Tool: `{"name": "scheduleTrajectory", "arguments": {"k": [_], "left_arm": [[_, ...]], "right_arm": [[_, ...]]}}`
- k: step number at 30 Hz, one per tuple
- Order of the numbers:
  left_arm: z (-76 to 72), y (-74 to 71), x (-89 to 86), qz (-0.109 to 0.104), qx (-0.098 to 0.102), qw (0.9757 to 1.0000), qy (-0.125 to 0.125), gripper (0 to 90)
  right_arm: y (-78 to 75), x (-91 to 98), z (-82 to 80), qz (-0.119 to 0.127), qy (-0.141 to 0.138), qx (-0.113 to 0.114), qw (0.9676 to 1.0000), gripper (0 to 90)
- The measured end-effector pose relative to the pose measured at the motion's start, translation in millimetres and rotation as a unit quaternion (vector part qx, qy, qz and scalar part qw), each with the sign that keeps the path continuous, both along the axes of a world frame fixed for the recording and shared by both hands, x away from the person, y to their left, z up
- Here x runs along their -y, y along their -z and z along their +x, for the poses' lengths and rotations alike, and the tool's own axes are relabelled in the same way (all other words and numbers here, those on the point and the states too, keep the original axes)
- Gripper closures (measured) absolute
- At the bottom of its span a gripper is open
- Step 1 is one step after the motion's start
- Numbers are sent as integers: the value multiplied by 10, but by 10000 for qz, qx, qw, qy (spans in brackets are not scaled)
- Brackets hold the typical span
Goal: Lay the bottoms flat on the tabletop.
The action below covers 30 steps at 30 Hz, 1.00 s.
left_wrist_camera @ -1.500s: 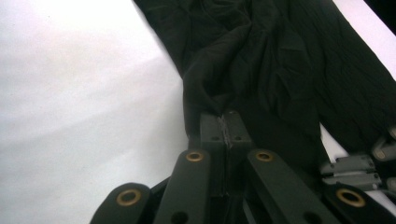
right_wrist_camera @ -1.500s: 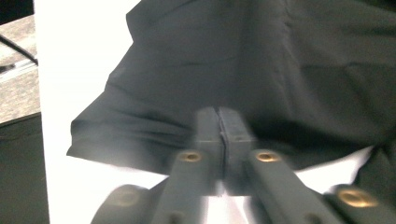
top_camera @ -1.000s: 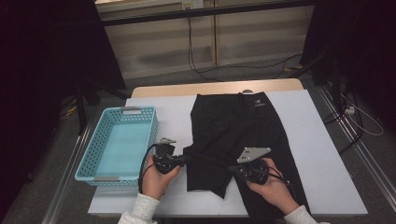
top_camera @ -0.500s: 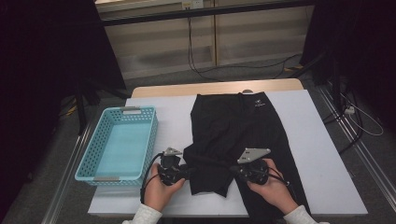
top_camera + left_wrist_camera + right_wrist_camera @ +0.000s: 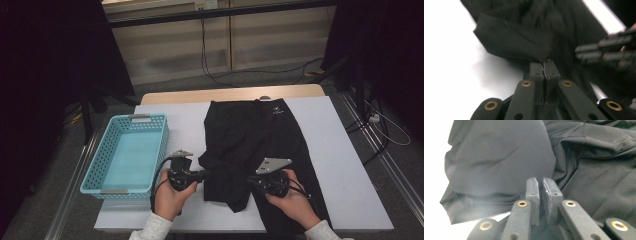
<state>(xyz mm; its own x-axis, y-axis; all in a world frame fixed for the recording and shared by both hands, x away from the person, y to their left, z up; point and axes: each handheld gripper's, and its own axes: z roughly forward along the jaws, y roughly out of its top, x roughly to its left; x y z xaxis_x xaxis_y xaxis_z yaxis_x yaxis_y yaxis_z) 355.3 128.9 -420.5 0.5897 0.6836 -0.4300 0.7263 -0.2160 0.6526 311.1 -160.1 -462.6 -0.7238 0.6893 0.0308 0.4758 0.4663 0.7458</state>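
While you look down from the high view, the black garment (image 5: 260,150) lies spread in the middle of the white table (image 5: 345,165) with its lower left part bunched, the blue basket (image 5: 125,155) at left holds nothing, and your left gripper (image 5: 204,174) and right gripper (image 5: 251,181) sit at the lower centre on the cloth. Seen from the left gripper view, the jaws have just been closing and now pinch a fold of cloth at centre frame. Seen from the right gripper view, the jaws have eased open to a narrow gap with no cloth plainly between them, so I judge the folding barely begun.

left tool (image 5: 544,65) just closed, right tool (image 5: 543,184) slightly parted
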Motion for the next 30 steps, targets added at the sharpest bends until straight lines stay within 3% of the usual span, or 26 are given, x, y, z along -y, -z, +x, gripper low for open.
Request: {"name": "scheduleTrajectory", "arguments": {"k": [3,7,11,15,19,23,26,29,30], "left_arm": [[60,-58,-54,-229,7,9997,-107,876],[71,-112,-86,-267,56,9995,-149,877],[82,-87,-84,-180,78,9996,-193,877],[98,-26,-74,-66,86,9997,-235,877],[117,50,-57,50,30,9996,-286,877],[125,60,-53,116,31,9994,-316,876],[122,51,-44,102,35,9994,-330,876],[119,37,-58,124,41,9994,-314,876],[118,28,-63,109,32,9994,-313,876]], "right_arm": [[-14,-7,-5,-39,-2,31,10000,814],[-17,2,-4,-41,50,62,10000,789],[-80,-30,-41,103,-21,114,9999,764],[-153,-155,-131,271,-280,139,9991,726],[-203,-245,-177,251,-352,235,9988,682],[-227,-320,-220,474,-586,118,9971,657],[-147,-479,-263,284,-985,-90,9947,569],[-36,-628,-301,134,-1199,-212,9925,534],[-14,-651,-302,-17,-1181,-166,9929,535]]}}
